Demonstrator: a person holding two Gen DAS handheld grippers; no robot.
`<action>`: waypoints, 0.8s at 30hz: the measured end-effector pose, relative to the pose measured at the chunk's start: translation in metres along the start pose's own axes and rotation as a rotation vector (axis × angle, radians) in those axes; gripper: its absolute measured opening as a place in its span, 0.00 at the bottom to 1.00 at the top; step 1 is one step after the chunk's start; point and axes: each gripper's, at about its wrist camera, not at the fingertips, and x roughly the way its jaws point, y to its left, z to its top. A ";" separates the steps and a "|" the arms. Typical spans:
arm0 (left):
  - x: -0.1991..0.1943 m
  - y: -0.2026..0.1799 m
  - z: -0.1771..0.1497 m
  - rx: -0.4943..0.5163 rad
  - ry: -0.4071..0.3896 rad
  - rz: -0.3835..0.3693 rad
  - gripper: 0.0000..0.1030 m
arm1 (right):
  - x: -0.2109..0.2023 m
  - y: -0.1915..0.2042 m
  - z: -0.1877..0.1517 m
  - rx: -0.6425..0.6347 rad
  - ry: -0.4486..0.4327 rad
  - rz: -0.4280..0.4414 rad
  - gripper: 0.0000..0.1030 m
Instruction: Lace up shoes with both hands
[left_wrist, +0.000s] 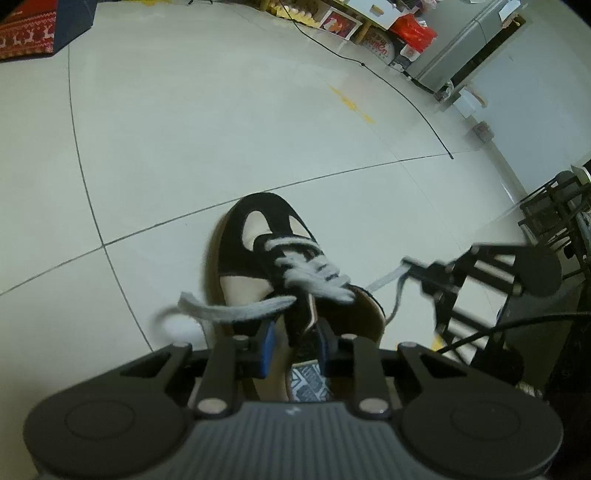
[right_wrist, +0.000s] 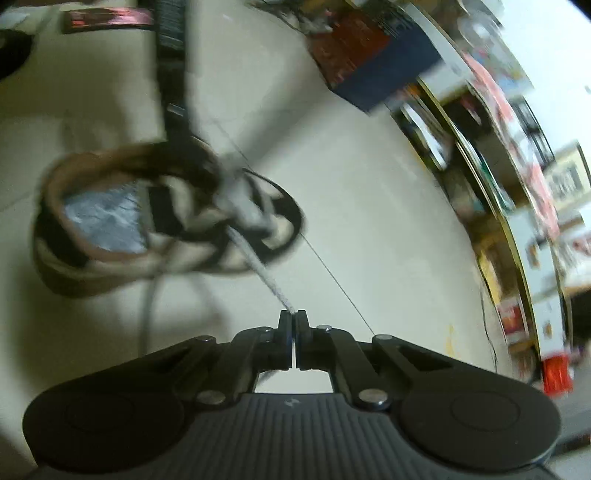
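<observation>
Right gripper (right_wrist: 293, 314) pinching white lace (right_wrist: 266, 280), black-cream shoe (left_wrist: 258, 251), no legible branding

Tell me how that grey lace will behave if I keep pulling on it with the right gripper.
Probably floppy: the free lace end droops and curls beside the shoe. The flat woven lace looks taut up to the shut right gripper, so slipping seems unlikely. The shoe sits loose on the tiled floor and may slide or tip.

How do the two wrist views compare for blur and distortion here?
Left wrist view: shoe fairly sharp, right gripper smeared, floor lines bowed by the fisheye. Right wrist view: heavy motion blur on shoe and shelves; only the right gripper and pinched lace stay crisp.
</observation>
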 end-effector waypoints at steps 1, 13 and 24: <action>0.001 0.001 0.000 -0.003 0.007 0.005 0.23 | 0.002 -0.006 -0.003 0.028 0.020 -0.011 0.01; 0.003 0.019 -0.006 -0.123 0.057 -0.035 0.24 | 0.007 0.010 -0.010 0.076 0.087 0.073 0.02; 0.005 0.020 -0.009 -0.152 0.079 -0.035 0.33 | 0.045 -0.006 -0.034 0.197 0.197 0.040 0.03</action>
